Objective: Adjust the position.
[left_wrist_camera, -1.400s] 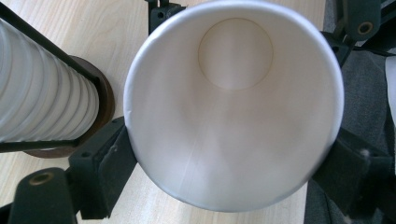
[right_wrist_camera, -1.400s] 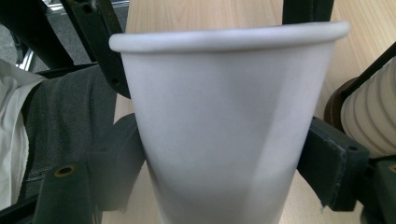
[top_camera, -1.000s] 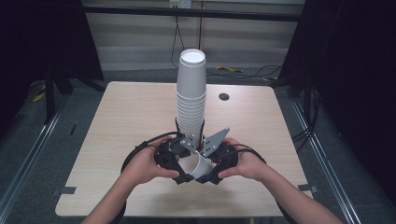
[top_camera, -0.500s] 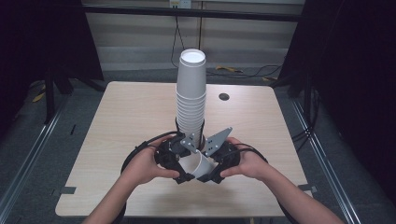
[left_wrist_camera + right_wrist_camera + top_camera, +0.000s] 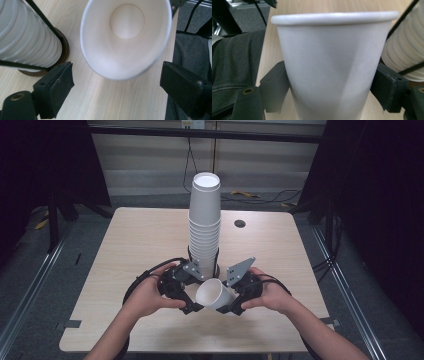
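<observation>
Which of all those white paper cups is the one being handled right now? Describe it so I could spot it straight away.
Start at the tall stack of cups standing in the middle of the wooden table. Just in front of it, between the person's two hands, a single cup is gripped by the right gripper. Unlike its upside-down, nested neighbours, it is alone and tipped sideways, showing its open mouth.

Three cameras: one high, two riding your grippers

From above your side, the high view looks forward and down over the table (image 5: 125,245). Your left gripper view stares close into the cup (image 5: 126,37) mouth; your right gripper view sits close against its wall. All three share the cup and the stack (image 5: 204,230).
</observation>
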Demonstrator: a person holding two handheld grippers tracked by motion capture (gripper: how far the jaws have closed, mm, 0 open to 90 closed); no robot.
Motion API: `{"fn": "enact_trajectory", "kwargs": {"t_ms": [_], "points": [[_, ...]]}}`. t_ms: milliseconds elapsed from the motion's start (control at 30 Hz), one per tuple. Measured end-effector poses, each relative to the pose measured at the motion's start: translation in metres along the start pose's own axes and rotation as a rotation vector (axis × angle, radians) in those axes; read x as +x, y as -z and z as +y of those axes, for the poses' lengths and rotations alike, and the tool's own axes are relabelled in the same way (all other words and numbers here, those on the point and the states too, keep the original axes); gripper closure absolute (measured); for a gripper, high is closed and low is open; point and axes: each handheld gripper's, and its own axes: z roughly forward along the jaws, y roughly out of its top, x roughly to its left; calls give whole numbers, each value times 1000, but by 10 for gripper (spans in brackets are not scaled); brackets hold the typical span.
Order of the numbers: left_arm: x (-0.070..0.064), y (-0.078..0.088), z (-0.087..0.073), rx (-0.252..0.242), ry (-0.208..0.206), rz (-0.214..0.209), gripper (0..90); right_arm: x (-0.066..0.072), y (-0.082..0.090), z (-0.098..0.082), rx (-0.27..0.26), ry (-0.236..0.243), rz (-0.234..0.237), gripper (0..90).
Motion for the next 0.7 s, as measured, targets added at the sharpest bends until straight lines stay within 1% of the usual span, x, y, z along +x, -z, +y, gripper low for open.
{"fn": "enact_trajectory", "kwargs": {"t_ms": [67,133,167,200,233,267,333,367,433,533,567,600,667,700], "points": [[0,-1,-3,-2,5,1,113,-1,1,-3,-11,-9,-10,221],[1,-3,-6,10,19,1,115,-3,1,-7,-12,-13,-8,218],[3,-4,-8,21,15,7,115,-3,0,-8,-20,-13,-22,217],[3,-5,-9,25,15,7,116,-4,0,-10,-25,-20,-18,216],[3,-7,-11,20,25,7,118,-5,0,-12,-31,-21,-25,214],[4,-7,-13,27,26,8,121,-6,0,-14,-41,-27,-38,214],[5,-9,-16,27,32,19,125,-11,0,-19,-65,-38,-46,212],[6,-10,-18,29,35,18,133,-12,0,-21,-72,-41,-56,212],[6,-12,-22,40,44,31,133,-15,1,-24,-92,-57,-71,210],[9,-17,-30,45,61,18,145,-17,1,-28,-107,-62,-84,208],[10,-18,-32,52,75,18,145,-18,0,-29,-113,-66,-91,207],[11,-20,-35,52,89,23,146,-18,-1,-30,-121,-65,-97,206],[13,-23,-39,64,99,37,146,-21,-2,-33,-131,-76,-100,205],[14,-23,-40,70,97,48,146,-22,-3,-35,-141,-78,-103,204]]}}
